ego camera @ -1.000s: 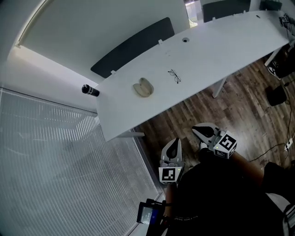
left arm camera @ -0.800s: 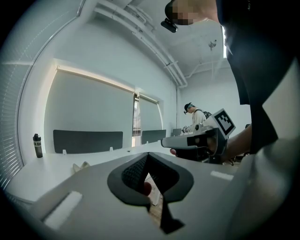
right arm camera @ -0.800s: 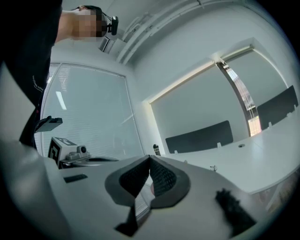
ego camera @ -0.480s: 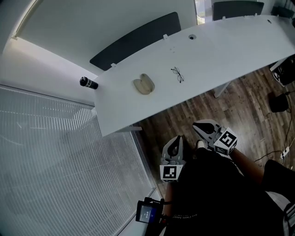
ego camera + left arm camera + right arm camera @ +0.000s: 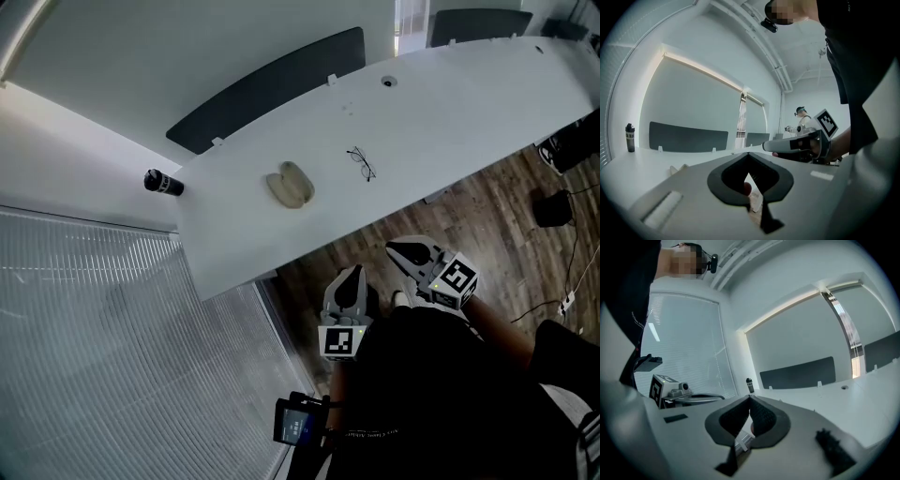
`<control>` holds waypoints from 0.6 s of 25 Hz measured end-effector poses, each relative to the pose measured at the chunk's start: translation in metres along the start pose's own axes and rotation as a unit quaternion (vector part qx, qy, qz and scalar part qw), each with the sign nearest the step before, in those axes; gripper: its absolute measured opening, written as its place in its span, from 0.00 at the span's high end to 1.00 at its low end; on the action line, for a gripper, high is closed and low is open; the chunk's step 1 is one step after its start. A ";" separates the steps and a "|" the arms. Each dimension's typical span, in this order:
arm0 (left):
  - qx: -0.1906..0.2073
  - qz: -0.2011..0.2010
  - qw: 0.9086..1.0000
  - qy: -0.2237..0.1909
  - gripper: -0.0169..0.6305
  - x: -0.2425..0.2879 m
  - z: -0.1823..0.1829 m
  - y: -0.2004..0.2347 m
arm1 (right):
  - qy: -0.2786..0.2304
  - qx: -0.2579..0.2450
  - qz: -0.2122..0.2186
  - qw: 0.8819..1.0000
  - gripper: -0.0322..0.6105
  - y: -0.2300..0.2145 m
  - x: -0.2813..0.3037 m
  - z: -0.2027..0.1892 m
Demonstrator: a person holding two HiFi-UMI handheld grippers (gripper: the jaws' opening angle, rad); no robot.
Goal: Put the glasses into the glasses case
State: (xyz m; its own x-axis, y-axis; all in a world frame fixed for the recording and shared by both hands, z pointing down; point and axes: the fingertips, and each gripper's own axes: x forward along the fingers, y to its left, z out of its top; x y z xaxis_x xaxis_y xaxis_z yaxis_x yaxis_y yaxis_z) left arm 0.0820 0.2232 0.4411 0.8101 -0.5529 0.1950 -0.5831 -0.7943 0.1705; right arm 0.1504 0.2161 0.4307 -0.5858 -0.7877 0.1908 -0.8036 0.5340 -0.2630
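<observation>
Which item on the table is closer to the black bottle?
The beige glasses case: it lies toward the bottle end of the table, left of the thin dark-framed glasses in the head view.

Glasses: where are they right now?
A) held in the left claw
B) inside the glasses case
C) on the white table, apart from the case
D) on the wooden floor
C: the head view shows the glasses lying on the table, clear of the glasses case to their left.

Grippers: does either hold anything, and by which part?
Neither. The left gripper and right gripper are both shut and empty; the glasses lie on the table.
</observation>
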 end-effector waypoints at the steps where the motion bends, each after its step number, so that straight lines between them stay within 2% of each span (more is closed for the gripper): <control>1: 0.003 -0.009 1.000 -0.005 0.96 0.006 0.002 0.011 | 0.003 0.006 -0.003 1.000 0.94 -0.002 0.011 0.004; 4: 0.022 -0.047 0.999 -0.014 0.96 0.021 0.011 0.030 | 0.010 0.019 -0.013 1.000 0.94 -0.005 0.045 0.016; 7: 0.024 -0.077 0.997 -0.020 0.96 0.031 0.028 0.047 | 0.006 -0.001 -0.028 1.000 0.94 -0.007 0.081 0.032; 10: 0.002 -0.094 0.995 -0.015 0.96 0.038 0.028 0.066 | 0.006 -0.019 -0.027 0.999 0.94 -0.003 0.113 0.039; 13: 0.016 -0.109 0.994 -0.017 0.96 0.045 0.027 0.077 | 0.013 -0.012 -0.024 1.000 0.94 -0.006 0.131 0.036; 15: 0.016 -0.104 0.994 -0.016 0.96 0.050 0.025 0.088 | 0.022 -0.005 -0.018 1.000 0.94 -0.011 0.140 0.033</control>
State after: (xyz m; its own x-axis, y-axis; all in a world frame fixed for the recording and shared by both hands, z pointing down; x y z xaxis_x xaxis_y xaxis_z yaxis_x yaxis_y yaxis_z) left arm 0.0726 0.1199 0.4417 0.9149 -0.3828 0.1284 -0.4008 -0.8995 0.1741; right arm 0.0804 0.0894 0.4287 -0.5609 -0.7918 0.2418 -0.8248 0.5091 -0.2462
